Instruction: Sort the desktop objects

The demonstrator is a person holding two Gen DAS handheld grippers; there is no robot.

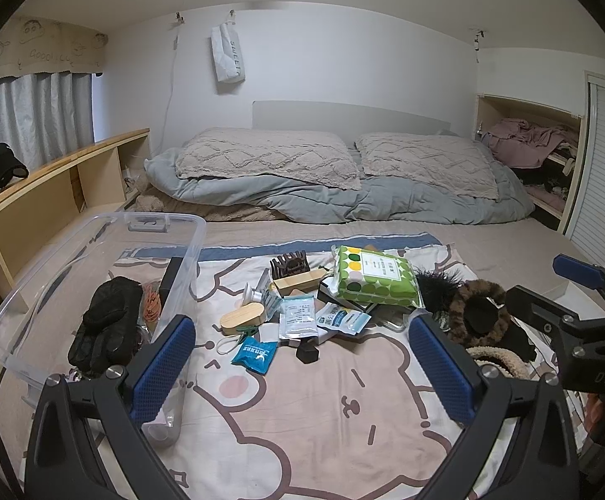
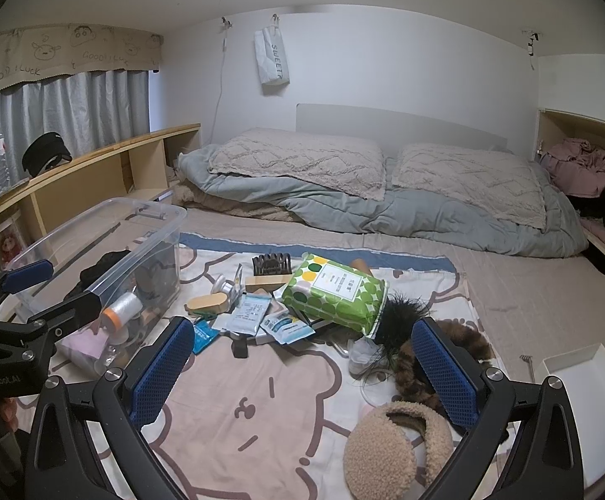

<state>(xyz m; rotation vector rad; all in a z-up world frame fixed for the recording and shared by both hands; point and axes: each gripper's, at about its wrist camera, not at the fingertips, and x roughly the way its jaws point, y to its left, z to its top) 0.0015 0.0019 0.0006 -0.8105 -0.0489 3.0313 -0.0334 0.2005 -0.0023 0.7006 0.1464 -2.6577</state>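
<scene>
A pile of small objects lies on a cartoon-print cloth (image 1: pixel 302 408) on the bed: a green dotted tissue pack (image 1: pixel 373 277), white sachets (image 1: pixel 298 316), a blue sachet (image 1: pixel 254 354), a wooden oval case (image 1: pixel 242 318), a brown hair claw (image 1: pixel 289 264), a small black cube (image 1: pixel 306 352). Furry leopard earmuffs (image 1: pixel 475 312) and a beige fleece piece (image 2: pixel 398 437) lie at the right. My left gripper (image 1: pixel 302 375) is open and empty, just short of the pile. My right gripper (image 2: pixel 302 375) is open and empty, also near the pile.
A clear plastic bin (image 1: pixel 94 291) stands at the left and holds black gloves (image 1: pixel 106 329) and other items. A white tray (image 2: pixel 586 379) sits at the right of the bed. Pillows (image 1: pixel 269 158) and a grey duvet lie behind. A wooden shelf (image 1: pixel 52 191) runs along the left.
</scene>
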